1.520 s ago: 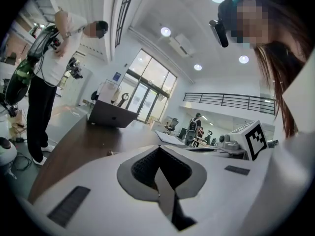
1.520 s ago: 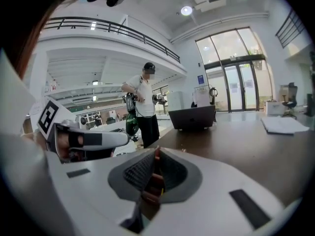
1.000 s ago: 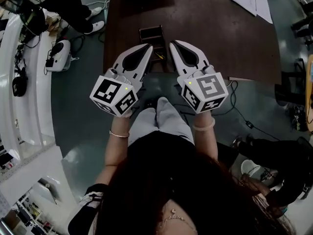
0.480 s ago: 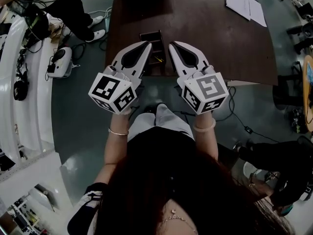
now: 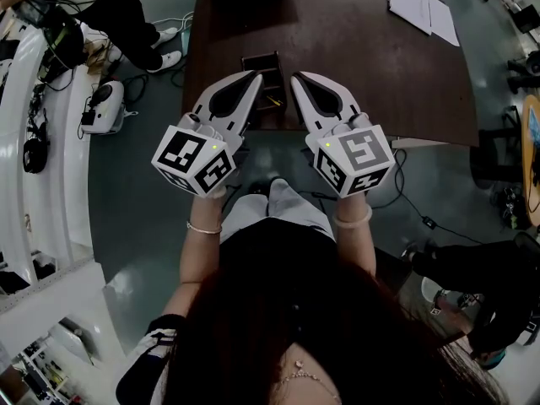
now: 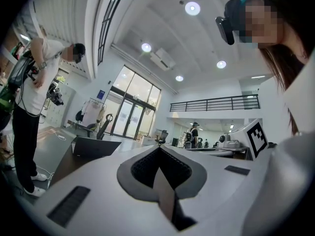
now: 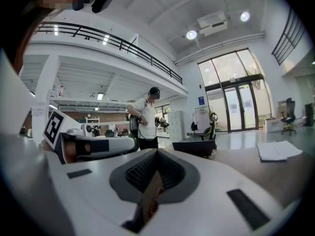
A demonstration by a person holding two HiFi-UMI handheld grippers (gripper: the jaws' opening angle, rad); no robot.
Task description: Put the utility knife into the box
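The utility knife could not be picked out for certain. Only a thin yellowish streak (image 5: 272, 101) showed inside the dark, open-topped box (image 5: 260, 62). The box stood on the brown bench (image 5: 363, 74) near its front edge, and the grippers partly hid its near end. The left gripper (image 5: 255, 77) and right gripper (image 5: 297, 78) flanked the box, each with its jaws pressed together on nothing. Papers (image 5: 422, 5) lay at the far right.
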